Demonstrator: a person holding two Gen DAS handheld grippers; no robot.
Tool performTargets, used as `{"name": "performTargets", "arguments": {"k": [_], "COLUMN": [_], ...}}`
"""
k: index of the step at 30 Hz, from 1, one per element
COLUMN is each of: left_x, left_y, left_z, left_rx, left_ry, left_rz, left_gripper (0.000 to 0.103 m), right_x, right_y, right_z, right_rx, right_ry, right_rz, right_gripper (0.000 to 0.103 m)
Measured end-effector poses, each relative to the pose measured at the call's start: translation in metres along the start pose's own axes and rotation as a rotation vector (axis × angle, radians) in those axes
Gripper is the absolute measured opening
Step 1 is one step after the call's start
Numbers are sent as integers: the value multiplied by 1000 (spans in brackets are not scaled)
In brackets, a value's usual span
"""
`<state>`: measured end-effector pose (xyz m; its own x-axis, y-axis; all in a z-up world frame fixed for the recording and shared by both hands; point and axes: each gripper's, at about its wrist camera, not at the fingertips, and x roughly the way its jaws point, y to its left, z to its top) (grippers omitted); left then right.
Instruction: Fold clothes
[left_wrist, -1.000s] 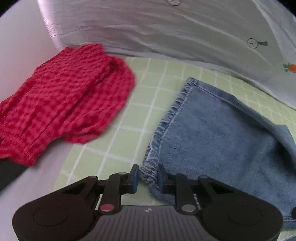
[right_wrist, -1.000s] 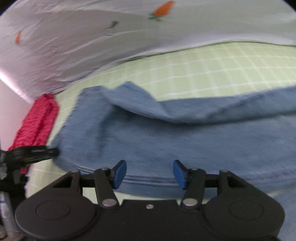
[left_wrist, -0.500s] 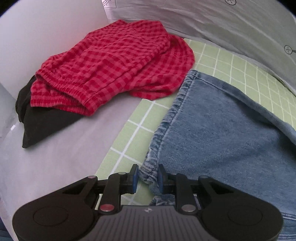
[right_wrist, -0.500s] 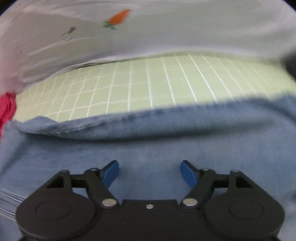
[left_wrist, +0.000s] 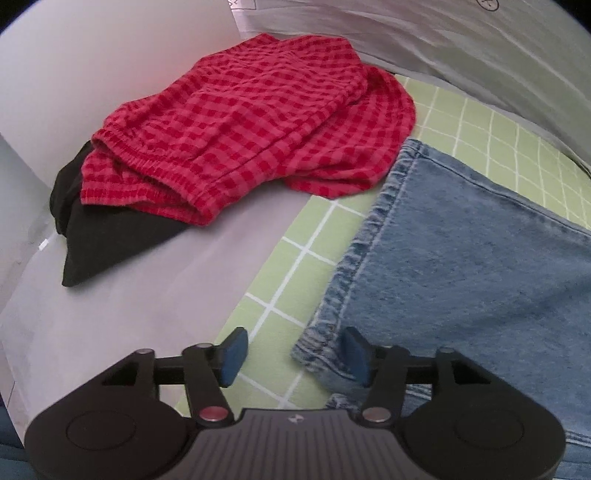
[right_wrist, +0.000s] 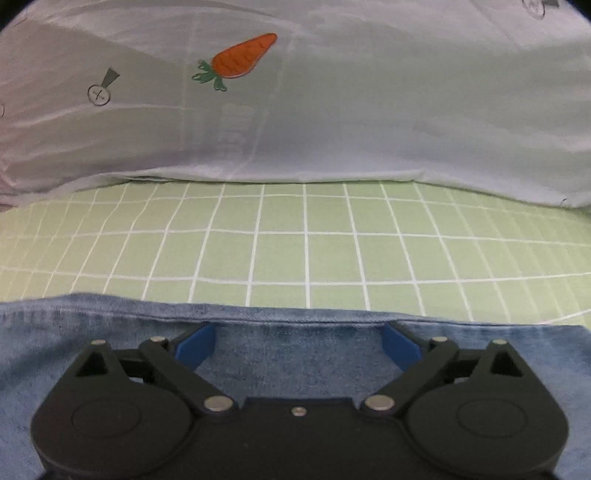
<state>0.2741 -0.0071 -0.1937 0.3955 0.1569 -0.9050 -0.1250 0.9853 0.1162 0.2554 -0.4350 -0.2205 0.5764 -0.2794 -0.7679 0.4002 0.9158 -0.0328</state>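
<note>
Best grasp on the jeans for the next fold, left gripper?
Take the jeans at the stitched hem corner nearest the left gripper, whose jaws are opening with that corner between them. Probably come from the open mat side: the hem is thick, lies flat and has bare mat beside it.

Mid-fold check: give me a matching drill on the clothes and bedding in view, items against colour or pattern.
Items:
1. jeans
2. shorts
3. garment under the shorts
4. sheet

Looks:
A. black
B. green with white grid
C. red check
D. blue denim

Pairs: 1-D, 2-C, 3-A, 4-B
</note>
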Motion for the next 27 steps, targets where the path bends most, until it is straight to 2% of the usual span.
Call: {"name": "performTargets", "arguments": {"k": [4,7,10,14,20,27], "left_x": [2,4,5,1,-24,-54], "left_y": [-1,-5,-9,-14,-40,-98], "left_z": [5,8,11,14,8,-12], "left_rx": [6,44,56,23,113,215], "left_ry": [15,10,14,38,-35,-74], "left_rz": [22,48,56,22,26,-59], "left_gripper": [71,81,82,81,81,82], "right_x": [-16,-3,14,27,-28,-80], "right_y": [17,44,54,47,-12,-156], "right_z": [-18,-16,4,24,6,-56], "right_rx": [60,-51,-47,-19,47,218], "right_ry": [16,-15,-35,-35,-138,-78], "right_rz": [117,87,89,99,70,-165], "right_gripper": [99,103,103,103,103,103]}}
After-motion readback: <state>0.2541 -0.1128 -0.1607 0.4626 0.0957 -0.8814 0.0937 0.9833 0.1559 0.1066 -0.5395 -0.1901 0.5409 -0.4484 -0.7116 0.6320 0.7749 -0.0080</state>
